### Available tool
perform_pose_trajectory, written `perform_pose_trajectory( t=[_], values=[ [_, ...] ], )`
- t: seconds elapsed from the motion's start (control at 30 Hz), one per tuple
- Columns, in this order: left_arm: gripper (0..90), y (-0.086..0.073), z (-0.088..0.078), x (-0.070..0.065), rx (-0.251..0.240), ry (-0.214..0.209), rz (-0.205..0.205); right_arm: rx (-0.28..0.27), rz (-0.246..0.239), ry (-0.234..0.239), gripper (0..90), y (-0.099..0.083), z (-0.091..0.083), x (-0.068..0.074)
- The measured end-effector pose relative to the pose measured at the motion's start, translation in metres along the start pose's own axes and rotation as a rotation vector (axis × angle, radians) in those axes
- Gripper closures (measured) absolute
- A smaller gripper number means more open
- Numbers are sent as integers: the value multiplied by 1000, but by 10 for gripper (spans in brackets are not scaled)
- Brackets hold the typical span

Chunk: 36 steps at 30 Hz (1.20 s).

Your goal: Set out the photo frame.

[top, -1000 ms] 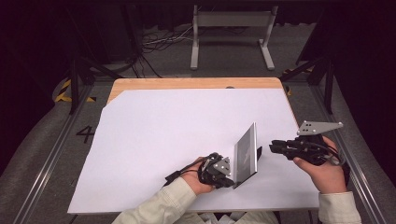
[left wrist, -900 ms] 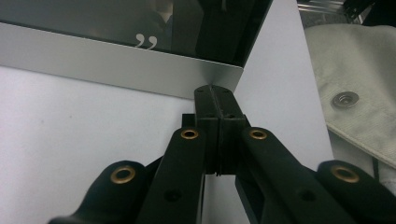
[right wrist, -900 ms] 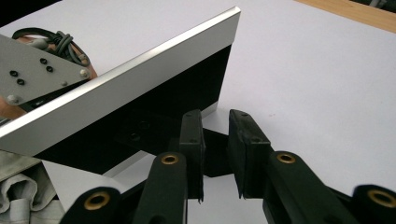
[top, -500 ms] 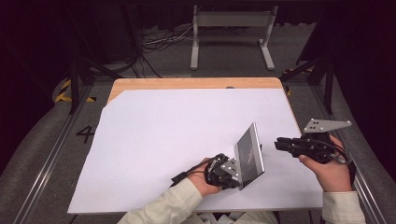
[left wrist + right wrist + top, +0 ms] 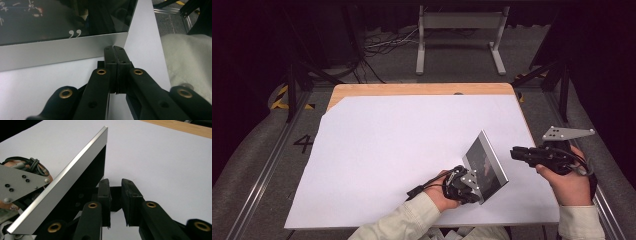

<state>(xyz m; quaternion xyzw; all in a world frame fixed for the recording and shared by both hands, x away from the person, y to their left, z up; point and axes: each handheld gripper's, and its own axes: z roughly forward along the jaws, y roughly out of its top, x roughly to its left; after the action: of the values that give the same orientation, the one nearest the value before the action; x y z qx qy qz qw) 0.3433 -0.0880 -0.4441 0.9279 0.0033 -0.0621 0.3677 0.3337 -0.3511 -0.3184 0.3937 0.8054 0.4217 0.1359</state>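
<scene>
Between the grippers, pinched left jaws tilt the framed panel [image 5: 484,167]; right jaws slightly parted

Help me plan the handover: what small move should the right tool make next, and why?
Probably ease the right tool toward the panel's free edge, jaws apart. The left tool already pinches the panel's lower corner and props it tilted above the white sheet, while the right tool stands just beside it with a narrow gap, holding nothing.

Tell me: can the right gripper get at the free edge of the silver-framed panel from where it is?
Probably yes. The right gripper points at the panel with bare white sheet between; the left gripper clamps the opposite lower edge.
</scene>
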Motion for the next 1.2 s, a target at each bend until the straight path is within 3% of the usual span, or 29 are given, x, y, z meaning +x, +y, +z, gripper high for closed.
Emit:
perform_pose_trajectory(
  t=[0.27, 0.77, 1.2],
  values=[
    [900, -12, -21, 1, 11, 18, 7, -10, 28, -13, 751, -2, -3, -3],
    [885, -33, -46, 8, 11, 42, -28, -3, 56, -3, 740, -3, -4, -4],
    [877, -60, -77, 20, -7, 81, -91, 24, 182, -13, 726, -3, -7, 0]
  ],
)
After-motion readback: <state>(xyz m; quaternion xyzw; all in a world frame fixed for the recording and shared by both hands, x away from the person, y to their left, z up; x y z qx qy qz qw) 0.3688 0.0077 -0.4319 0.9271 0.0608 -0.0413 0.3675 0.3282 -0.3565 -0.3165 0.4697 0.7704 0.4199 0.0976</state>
